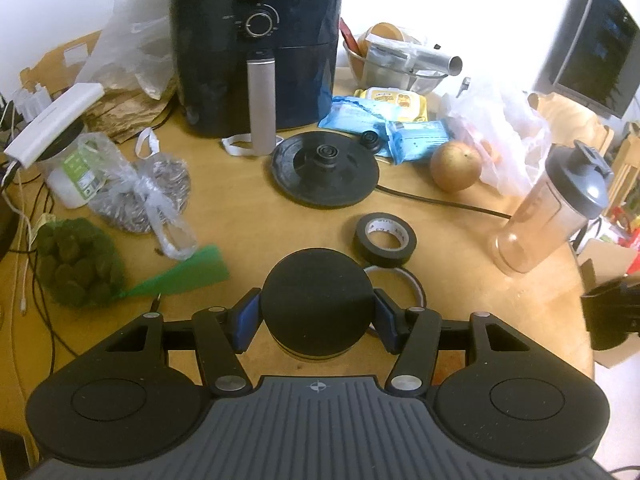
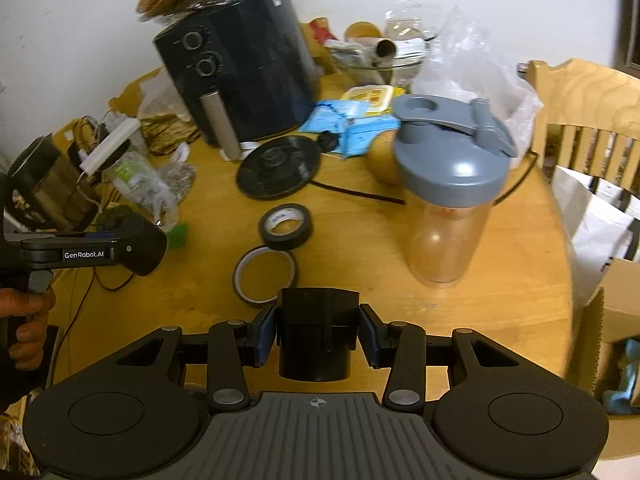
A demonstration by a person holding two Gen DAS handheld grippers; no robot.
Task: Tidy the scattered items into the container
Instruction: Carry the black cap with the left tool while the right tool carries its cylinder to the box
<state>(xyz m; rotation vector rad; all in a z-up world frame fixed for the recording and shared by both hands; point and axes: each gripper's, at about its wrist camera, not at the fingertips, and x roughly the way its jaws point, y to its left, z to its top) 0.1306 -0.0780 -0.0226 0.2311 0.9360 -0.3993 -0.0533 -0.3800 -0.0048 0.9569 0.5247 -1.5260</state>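
Round wooden bench against a white wall, cluttered; black air fryer at the back, flat black kettle base in front of it, grey-lidded clear shaker bottle on the right side. Left tongs clamped on a round black-lidded jar, blue pads against both its sides; whether it rests on the bench cannot be told. Right tongs clamped on a black plastic cup-shaped piece, pads on both flanks, held just over the bench near its front edge. Black electrical tape roll and thin tan tape ring lie on the bench just beyond both tongs, almost touching each other. Open brown cardboard box stands off the bench's right edge, something blue inside.
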